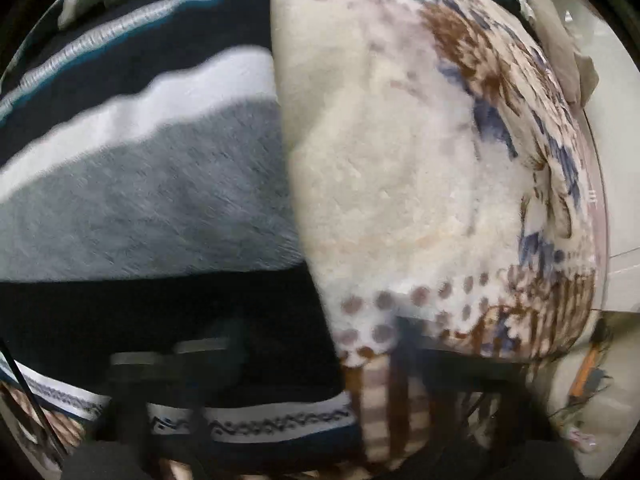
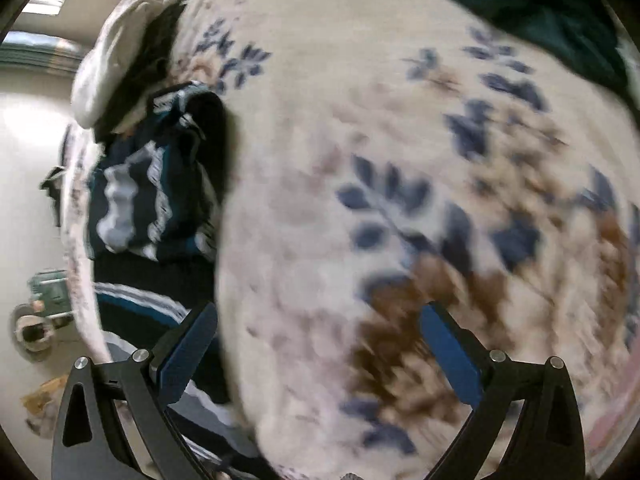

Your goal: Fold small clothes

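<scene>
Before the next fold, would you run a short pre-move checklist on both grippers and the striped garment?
1. Right gripper open: ok, jaws wide apart, nothing between them.
2. Left gripper state: cannot tell, fingers dark and blurred.
3. Striped garment in view: ok, lying on the floral blanket.
4. Garment flat: not ok, the far end is bunched in the right wrist view.
5. Images sharp: not ok, both blurred.

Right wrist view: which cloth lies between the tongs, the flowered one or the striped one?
The cream flowered blanket, with blue and brown leaves; the dark striped garment lies off to its left.
</scene>
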Available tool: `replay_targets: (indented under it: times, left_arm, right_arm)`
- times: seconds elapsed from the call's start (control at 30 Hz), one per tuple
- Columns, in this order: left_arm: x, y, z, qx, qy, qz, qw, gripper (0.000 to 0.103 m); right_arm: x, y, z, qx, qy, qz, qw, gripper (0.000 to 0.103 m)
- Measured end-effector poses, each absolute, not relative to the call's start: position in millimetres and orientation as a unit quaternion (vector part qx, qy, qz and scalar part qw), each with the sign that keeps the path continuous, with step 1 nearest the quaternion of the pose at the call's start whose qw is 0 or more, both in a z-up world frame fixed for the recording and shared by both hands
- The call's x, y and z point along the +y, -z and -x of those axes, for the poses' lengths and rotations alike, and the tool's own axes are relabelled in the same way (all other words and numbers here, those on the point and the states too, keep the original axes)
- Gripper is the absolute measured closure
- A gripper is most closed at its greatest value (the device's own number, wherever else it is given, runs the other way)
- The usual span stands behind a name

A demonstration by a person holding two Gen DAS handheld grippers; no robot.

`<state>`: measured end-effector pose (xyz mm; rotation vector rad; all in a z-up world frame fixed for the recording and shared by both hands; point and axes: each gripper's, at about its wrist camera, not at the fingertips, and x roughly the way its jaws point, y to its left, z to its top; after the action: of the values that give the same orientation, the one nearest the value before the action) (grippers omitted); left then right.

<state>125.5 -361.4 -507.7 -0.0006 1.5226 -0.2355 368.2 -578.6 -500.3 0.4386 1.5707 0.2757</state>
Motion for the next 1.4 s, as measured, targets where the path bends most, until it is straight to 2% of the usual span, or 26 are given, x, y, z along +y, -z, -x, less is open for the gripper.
replay_targets:
  times: [0.03, 0.23, 0.4, 0.43, 0.5, 0.6, 0.7, 0.9, 1.03, 1.17, 1.3, 1.33, 1.37, 1.4]
  left_arm:
    - [-354.7, 503.5, -126.7, 0.684, 0.106, 0.018, 0.722, 0.101]
    - [-323.2, 481.2, -122.8, 0.664, 0.079, 0.075, 0.74, 0.101]
    - [-309.2, 470.8, -112.6, 0.654, 0.053, 0.12, 0.745, 0.102]
    - [-307.5, 467.0, -112.1, 0.651, 0.049, 0.123, 0.747, 0.102]
    - [-305.1, 456.2, -109.5, 0.64, 0.044, 0.114, 0.759, 0.102]
    - [-301.4, 437.4, -109.7, 0.623, 0.043, 0.09, 0.776, 0.102]
    - [-281.0, 418.0, -106.3, 0.61, 0.04, 0.096, 0.785, 0.102]
    - [-213.2, 392.1, -92.7, 0.597, 0.001, 0.181, 0.782, 0.102]
    - [-153.1, 374.8, -79.5, 0.578, -0.046, 0.188, 0.793, 0.103]
    - [-94.0, 382.7, -68.6, 0.57, -0.084, 0.208, 0.791, 0.103]
    - [-49.8, 412.8, -70.0, 0.568, -0.029, 0.294, 0.768, 0.101]
    - [-47.5, 426.5, -75.2, 0.57, 0.003, 0.32, 0.757, 0.094]
    - [-50.0, 437.8, -80.2, 0.573, 0.028, 0.334, 0.748, 0.07]
    - [-54.7, 444.7, -84.5, 0.575, 0.044, 0.342, 0.742, 0.054]
  right_arm:
    - [-569.6, 507.0, -381.1, 0.694, -0.141, -0.211, 0.674, 0.0]
    - [-511.6, 558.5, -454.6, 0.687, -0.186, -0.302, 0.634, 0.0]
    - [-480.6, 575.0, -497.3, 0.689, -0.195, -0.341, 0.609, 0.002]
    - [-473.5, 574.5, -503.4, 0.689, -0.199, -0.339, 0.609, 0.007]
    - [-459.6, 571.8, -509.8, 0.701, -0.196, -0.298, 0.617, 0.063]
    - [-442.7, 556.7, -512.7, 0.706, -0.197, -0.229, 0.64, 0.084]
    - [-434.3, 535.9, -512.8, 0.701, -0.202, -0.21, 0.651, 0.086]
    - [-406.7, 477.9, -516.8, 0.697, -0.203, -0.181, 0.664, 0.087]
    - [-373.2, 438.1, -521.3, 0.693, -0.202, -0.158, 0.673, 0.087]
    - [-309.6, 406.7, -522.0, 0.691, -0.205, -0.127, 0.681, 0.087]
    - [-226.2, 399.0, -521.3, 0.696, -0.2, -0.068, 0.686, 0.087]
    - [-209.0, 400.7, -522.8, 0.696, -0.187, -0.047, 0.691, 0.087]
    - [-198.0, 403.1, -524.0, 0.698, -0.181, -0.035, 0.692, 0.087]
    - [-188.1, 406.8, -524.9, 0.7, -0.174, -0.022, 0.692, 0.087]
